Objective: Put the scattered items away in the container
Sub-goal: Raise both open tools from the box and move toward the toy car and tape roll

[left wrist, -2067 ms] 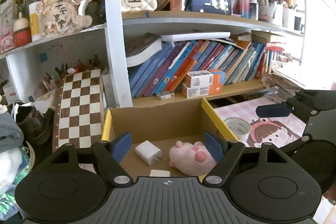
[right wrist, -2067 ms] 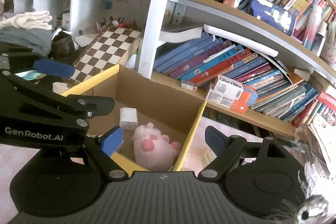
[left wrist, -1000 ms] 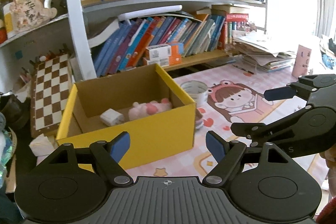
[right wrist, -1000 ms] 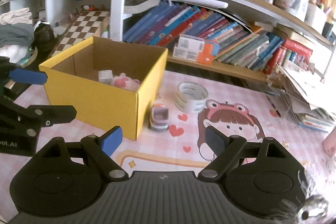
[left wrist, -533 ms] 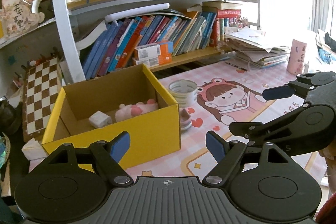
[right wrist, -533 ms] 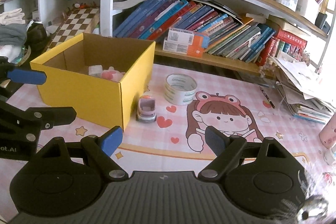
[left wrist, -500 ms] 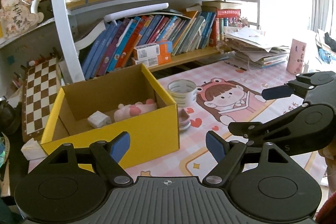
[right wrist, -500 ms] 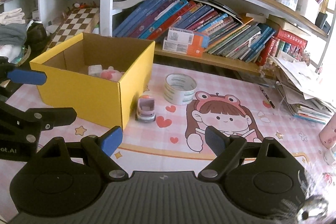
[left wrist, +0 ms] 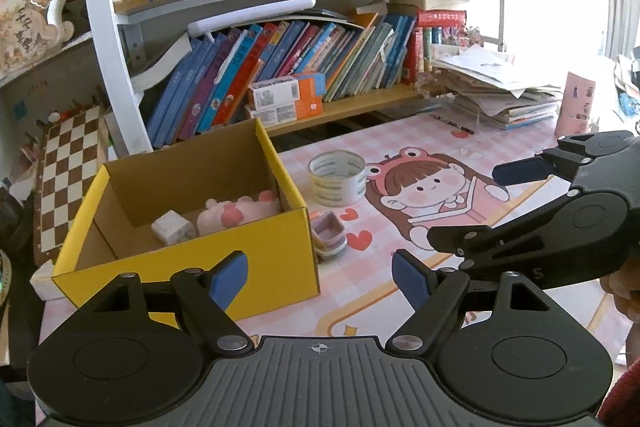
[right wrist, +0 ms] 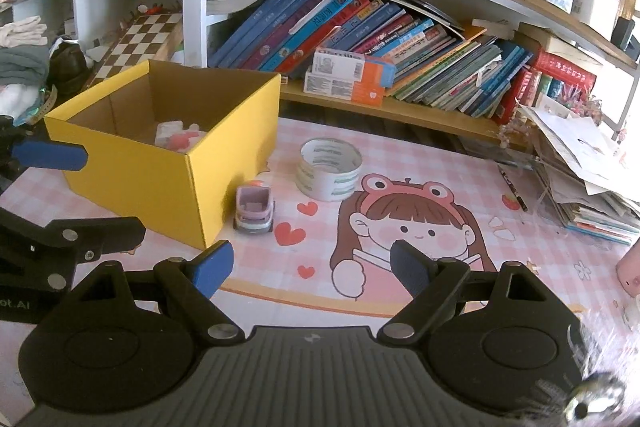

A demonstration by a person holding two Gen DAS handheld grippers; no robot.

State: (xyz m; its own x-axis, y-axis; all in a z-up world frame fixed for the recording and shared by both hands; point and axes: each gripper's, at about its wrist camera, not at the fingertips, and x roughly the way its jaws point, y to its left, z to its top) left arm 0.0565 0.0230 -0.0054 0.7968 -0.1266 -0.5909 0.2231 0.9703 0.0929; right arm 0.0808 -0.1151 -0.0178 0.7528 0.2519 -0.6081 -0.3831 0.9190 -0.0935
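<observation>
A pink checked desk mat with a cartoon girl [right wrist: 404, 223] covers the table below a white and wood bookshelf full of leaning books [right wrist: 360, 27]. On the mat stands an open yellow cardboard box [right wrist: 168, 163]; inside it lie a pink plush toy [left wrist: 236, 213] and, touching its left side, a small white charger block [left wrist: 172, 227]. A roll of white tape [right wrist: 329, 169] lies flat on the mat to the right of the box. A small lilac toy car [right wrist: 254, 211] sits just beside the box's near right corner. The left gripper [left wrist: 320, 279] and the right gripper [right wrist: 310, 267] both hover above the mat, fingers spread wide and holding nothing.
</observation>
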